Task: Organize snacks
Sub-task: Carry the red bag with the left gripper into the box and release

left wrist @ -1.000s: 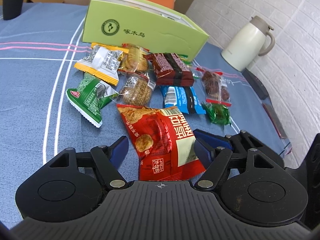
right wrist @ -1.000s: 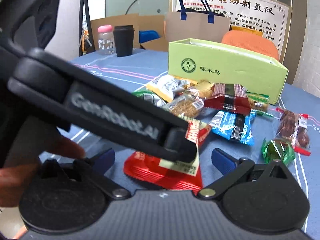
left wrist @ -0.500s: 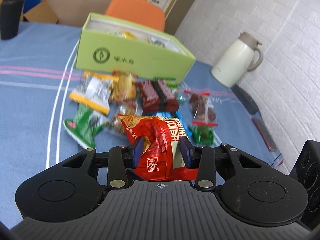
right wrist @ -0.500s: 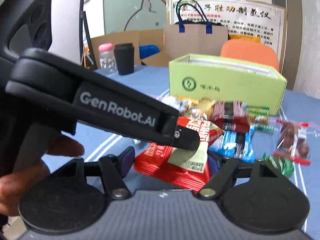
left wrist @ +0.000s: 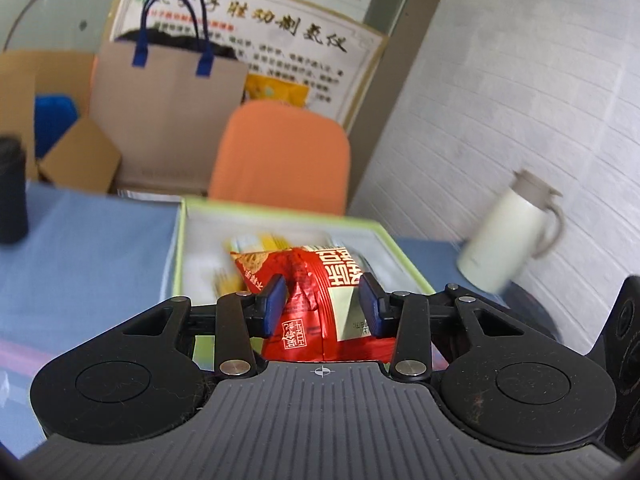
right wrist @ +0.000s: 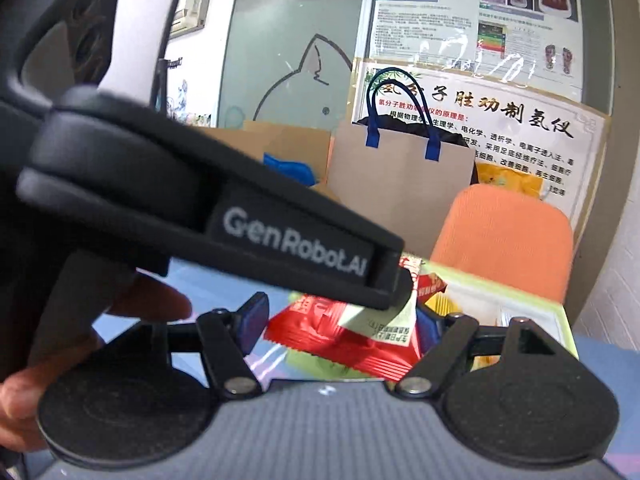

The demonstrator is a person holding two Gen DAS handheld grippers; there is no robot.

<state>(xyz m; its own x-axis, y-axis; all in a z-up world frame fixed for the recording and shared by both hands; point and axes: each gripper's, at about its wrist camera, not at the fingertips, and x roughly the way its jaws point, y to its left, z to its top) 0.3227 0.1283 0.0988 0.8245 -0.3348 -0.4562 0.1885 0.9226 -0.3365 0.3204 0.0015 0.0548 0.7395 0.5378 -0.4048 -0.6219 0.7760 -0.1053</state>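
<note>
My left gripper (left wrist: 322, 306) is shut on a red snack packet (left wrist: 320, 300) and holds it up in the air, just in front of and above the open green box (left wrist: 404, 252). The box holds several yellow and white packets. In the right wrist view the left gripper's body (right wrist: 240, 220) crosses the frame, with the red packet (right wrist: 340, 332) hanging from its tip. My right gripper (right wrist: 344, 320) has its jaws apart around that packet's lower part; whether the pads touch it I cannot tell. The other snacks on the table are out of view.
A blue cloth covers the table (left wrist: 92, 240). A white thermos jug (left wrist: 508, 236) stands right of the box. A black cup (left wrist: 12, 188) stands at the far left. An orange chair (left wrist: 280, 156) and a paper bag (left wrist: 168, 116) are behind the table.
My left gripper shut on the red packet, lifted it off the table and carried it toward the green box. My right gripper rose alongside and its jaws narrowed.
</note>
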